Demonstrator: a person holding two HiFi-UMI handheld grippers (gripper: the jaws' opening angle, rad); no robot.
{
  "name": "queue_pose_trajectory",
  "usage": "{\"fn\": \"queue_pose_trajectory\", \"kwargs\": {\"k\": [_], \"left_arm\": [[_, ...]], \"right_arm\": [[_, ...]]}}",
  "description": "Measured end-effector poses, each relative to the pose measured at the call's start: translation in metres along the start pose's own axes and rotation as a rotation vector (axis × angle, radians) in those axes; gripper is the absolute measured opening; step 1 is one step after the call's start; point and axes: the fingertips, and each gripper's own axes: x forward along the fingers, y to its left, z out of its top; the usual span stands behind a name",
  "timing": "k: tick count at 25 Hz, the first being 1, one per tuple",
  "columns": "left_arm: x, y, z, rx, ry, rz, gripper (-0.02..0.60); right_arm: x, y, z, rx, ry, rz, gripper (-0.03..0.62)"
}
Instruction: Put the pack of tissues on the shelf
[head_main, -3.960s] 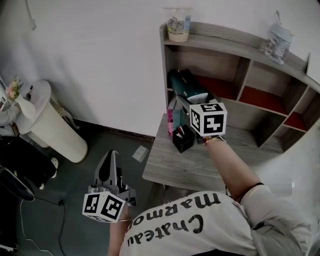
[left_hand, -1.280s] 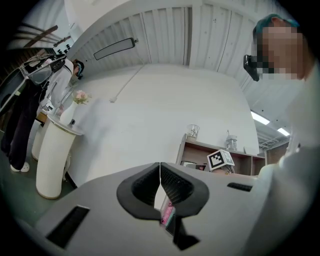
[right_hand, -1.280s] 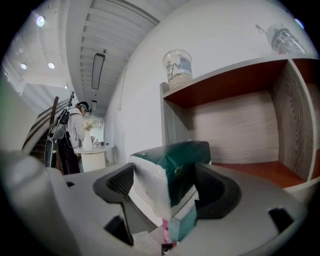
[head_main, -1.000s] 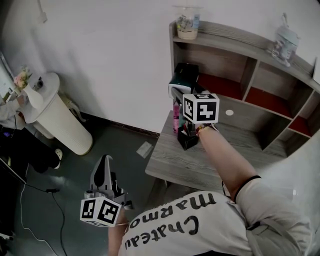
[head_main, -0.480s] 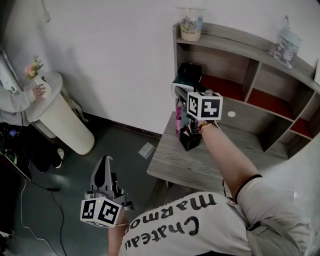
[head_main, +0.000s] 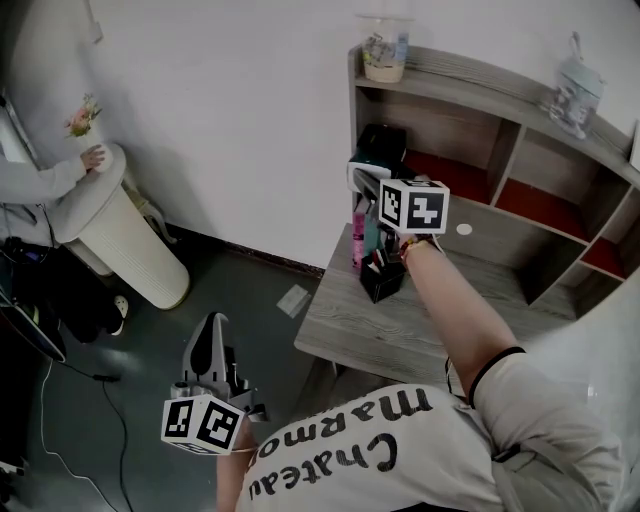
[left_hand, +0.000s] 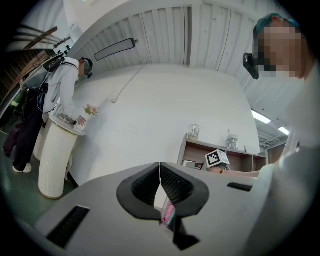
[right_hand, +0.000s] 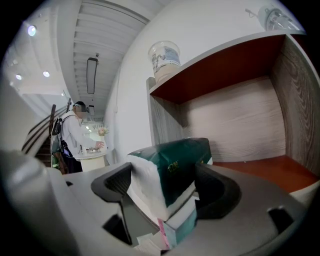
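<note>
R claw (right_hand: 165, 172): jaws just been opening, now wide; pack of tissues (head_main: 380, 143) betw. them, pads loose at its sides, no squeeze seen. Pack sits in leftmost compartment of shelf (head_main: 470, 90), under top board. L claw (left_hand: 160, 185): jaws together, nothing betw., held low over floor (head_main: 150, 340).

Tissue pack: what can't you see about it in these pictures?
- Underside of the tissue pack: in the right gripper view it is hidden by the right claw, whose jaws have just been opening with the pack between them. Whether it rests on the shelf, or the pads still press it, is unclear.
- Its near end: in the head view it is covered by the claw's marker cube.
- Its print: too small and blurred everywhere.
</note>
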Motion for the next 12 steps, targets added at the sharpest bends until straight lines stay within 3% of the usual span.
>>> {"fn": "queue_pose_trajectory", "kwargs": {"k": [5, 12], "left_arm": [[0.001, 0.002, -0.002, -0.002, 0.006, 0.002, 0.018], [0.002, 0.005, -0.004, 0.0, 0.013, 0.005, 0.018]], "right_arm": [[0.004, -0.005, 0.0, 0.025, -0.003, 0.002, 0.411], [0.011, -0.012, -0.009, 0.152, 0.018, 0.037, 0.453]]}}
